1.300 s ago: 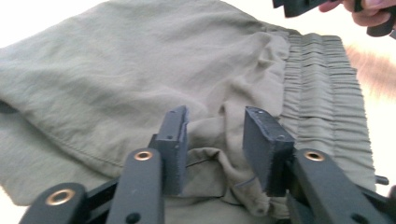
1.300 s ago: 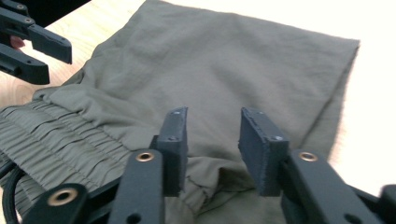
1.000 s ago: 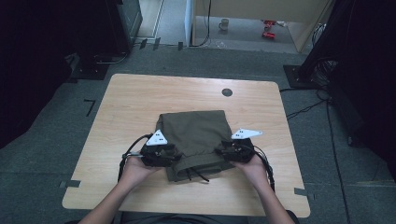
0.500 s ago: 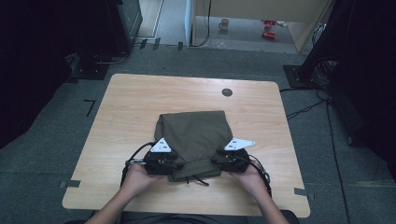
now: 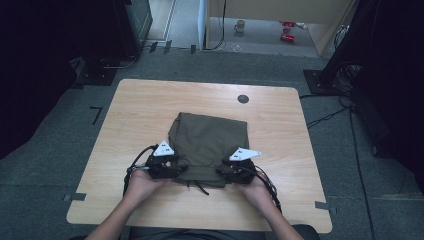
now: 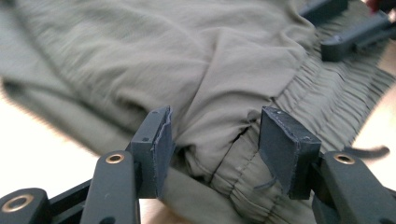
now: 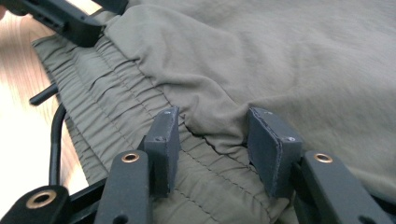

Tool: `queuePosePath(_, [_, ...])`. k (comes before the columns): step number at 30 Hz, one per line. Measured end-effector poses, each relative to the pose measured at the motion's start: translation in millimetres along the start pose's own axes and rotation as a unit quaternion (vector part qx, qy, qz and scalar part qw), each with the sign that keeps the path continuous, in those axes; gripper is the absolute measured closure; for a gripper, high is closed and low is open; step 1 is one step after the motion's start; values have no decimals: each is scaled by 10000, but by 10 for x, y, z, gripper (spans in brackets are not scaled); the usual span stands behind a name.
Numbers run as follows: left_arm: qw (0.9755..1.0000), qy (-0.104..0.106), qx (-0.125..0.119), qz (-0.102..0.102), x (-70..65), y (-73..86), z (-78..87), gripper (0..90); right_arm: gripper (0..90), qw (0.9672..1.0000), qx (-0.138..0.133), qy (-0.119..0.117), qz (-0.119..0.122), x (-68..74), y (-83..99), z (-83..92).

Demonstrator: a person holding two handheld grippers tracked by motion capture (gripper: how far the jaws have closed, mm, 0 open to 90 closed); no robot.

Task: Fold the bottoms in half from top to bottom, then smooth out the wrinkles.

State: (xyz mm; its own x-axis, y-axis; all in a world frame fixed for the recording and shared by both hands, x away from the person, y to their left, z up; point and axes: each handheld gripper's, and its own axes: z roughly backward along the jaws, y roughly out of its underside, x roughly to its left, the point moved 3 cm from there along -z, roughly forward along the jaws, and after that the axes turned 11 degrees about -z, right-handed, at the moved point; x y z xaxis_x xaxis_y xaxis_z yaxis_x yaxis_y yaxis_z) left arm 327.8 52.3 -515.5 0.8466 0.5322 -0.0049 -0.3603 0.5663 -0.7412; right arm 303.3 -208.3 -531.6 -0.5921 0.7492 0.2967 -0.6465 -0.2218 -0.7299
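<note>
A folded olive-green garment (image 5: 210, 137) with a gathered elastic waistband (image 7: 116, 116) lies mid-table, waistband toward the near edge. My left gripper (image 5: 176, 170) is at its near left corner. Its jaws have just been opening and stand open astride a bunch of cloth (image 6: 212, 140). My right gripper (image 5: 224, 172) is at the near right corner. Its jaws have just been closing, with a raised fold (image 7: 212, 121) between the pads and not visibly squeezed. A dark drawstring (image 5: 197, 186) trails out from the waistband.
The wooden table (image 5: 140, 105) has a round dark hole (image 5: 243, 99) near its far edge. Bare wood surrounds the garment. Beyond the table are dark stands, floor cables and a mug (image 5: 240, 25).
Both grippers have come nearer to the table's near edge and lower onto the waistband. The right one has slid leftward along it.
</note>
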Motion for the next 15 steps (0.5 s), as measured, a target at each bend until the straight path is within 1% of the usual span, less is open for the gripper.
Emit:
queuePosePath(2, [10000,-42,-4,85,37,14,11,452,547,10000,-20,38,25,38,-9,-34])
queuePosePath(5, [9999,-58,4,123,43,10,17,453,538,9999,-60,96,57,68,-13,-47])
queuePosePath(7, [9999,-35,-29,123,41,9,22,455,499,9999,-94,113,16,62,-15,-33])
queuePosePath(8, [9999,-11,-43,140,45,9,28,455,488,9999,-97,107,-46,55,-20,-20])
queuePosePath(10, [9997,25,-116,214,49,7,51,454,478,9998,-122,27,-123,41,-36,15])
queuePosePath(12, [9995,51,-169,259,52,0,77,455,468,9998,-191,32,-81,37,-55,55])
queuePosePath(15, [9996,6,-177,198,45,-18,115,459,478,9995,-308,94,-20,24,-80,110])
